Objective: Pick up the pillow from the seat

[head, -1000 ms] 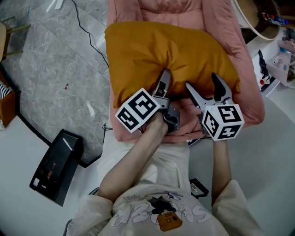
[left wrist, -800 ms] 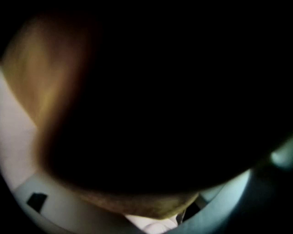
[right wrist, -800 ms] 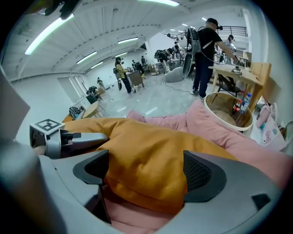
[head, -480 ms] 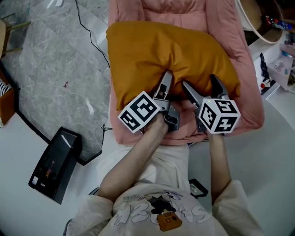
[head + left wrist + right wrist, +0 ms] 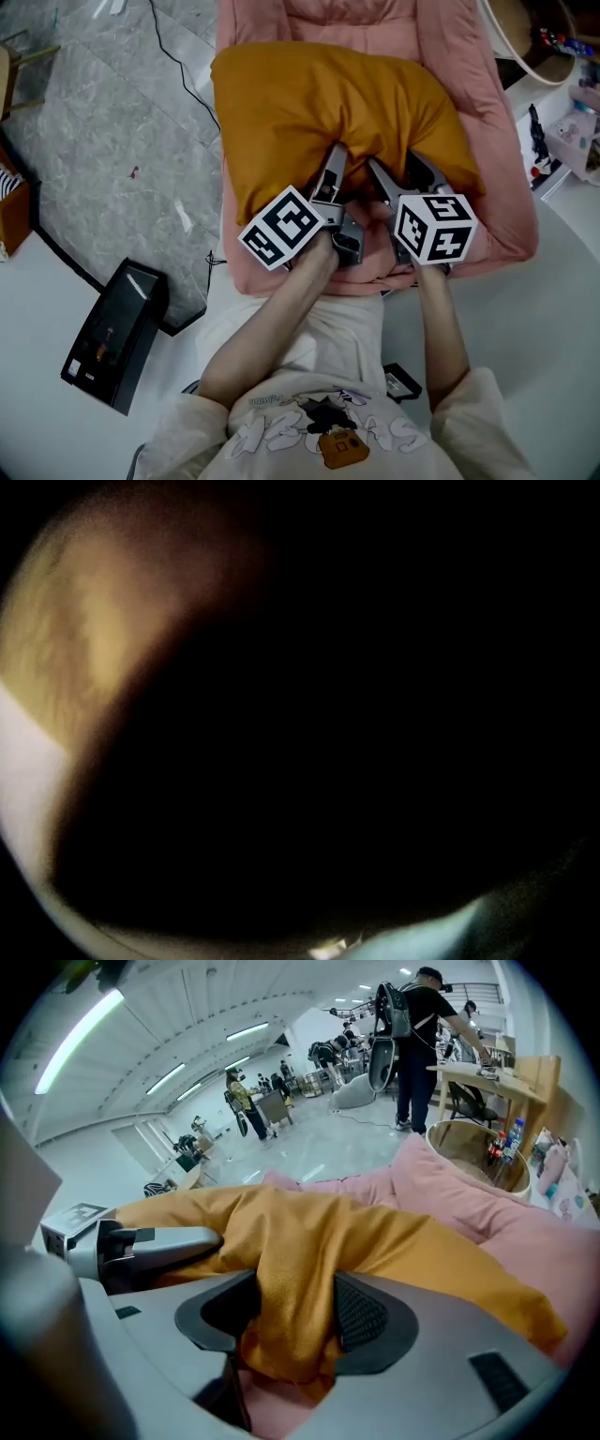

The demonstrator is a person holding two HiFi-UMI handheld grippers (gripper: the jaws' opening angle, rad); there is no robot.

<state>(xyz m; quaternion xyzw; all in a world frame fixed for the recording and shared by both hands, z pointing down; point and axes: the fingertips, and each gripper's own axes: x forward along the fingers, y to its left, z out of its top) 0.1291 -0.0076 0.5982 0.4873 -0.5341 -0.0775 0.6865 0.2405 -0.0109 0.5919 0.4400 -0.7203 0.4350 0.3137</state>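
An orange pillow (image 5: pixel 328 94) lies on the pink padded seat (image 5: pixel 506 216). Both grippers are at its near edge. My right gripper (image 5: pixel 396 164) is closing, and in the right gripper view a fold of the pillow (image 5: pixel 309 1232) is pinched between its two pads (image 5: pixel 361 1316). My left gripper (image 5: pixel 336 155) is closing too, its upper jaw dug into the top of the pillow and its lower jaw hidden beneath. The left gripper view is almost black, with only orange pillow fabric (image 5: pixel 75 649) showing at the upper left.
A black box (image 5: pixel 112 337) lies on the floor at the left, with a thin cable (image 5: pixel 187 84) beyond it. A round wicker basket (image 5: pixel 525 37) and a cluttered white surface (image 5: pixel 572 122) stand right of the seat. People (image 5: pixel 422 1044) stand far behind.
The right gripper has moved forward onto the pillow's edge and its jaws have narrowed around a fold. The left gripper has stayed in place. The pillow's near edge has bunched up slightly.
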